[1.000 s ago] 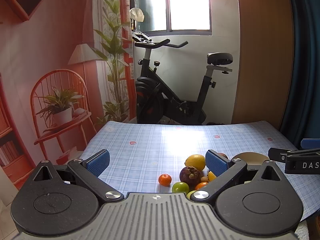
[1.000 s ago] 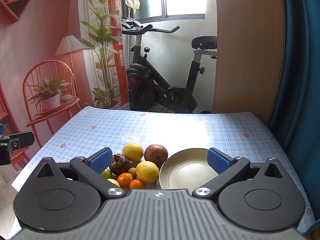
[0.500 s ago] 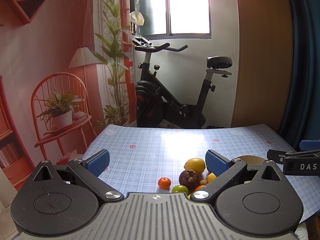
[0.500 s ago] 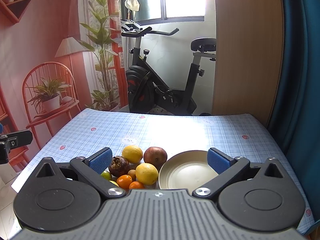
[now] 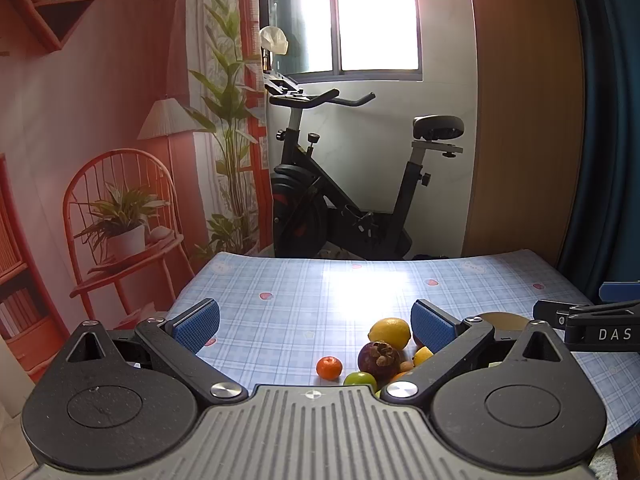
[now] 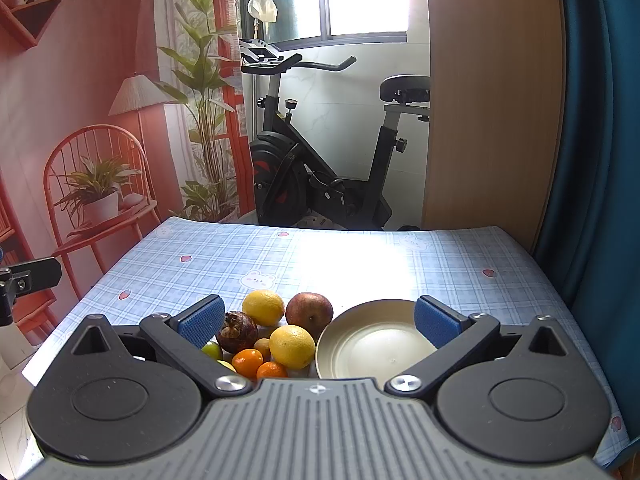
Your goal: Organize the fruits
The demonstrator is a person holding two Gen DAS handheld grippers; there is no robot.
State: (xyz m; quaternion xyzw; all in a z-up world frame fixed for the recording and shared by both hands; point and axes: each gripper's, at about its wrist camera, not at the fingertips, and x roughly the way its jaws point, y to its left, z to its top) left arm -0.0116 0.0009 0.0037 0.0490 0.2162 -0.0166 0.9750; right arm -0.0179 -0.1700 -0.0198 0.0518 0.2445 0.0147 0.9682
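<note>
Both views tilted slightly upward | left gripper (image 5: 315, 327) jaws apart — right gripper (image 6: 319, 325) likewise | fruit beside plate (image 6: 372, 348)

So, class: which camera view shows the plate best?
The right wrist view: the plate lies nearly whole beside the fruit. In the left wrist view only its far rim shows behind the left gripper's finger.
</note>
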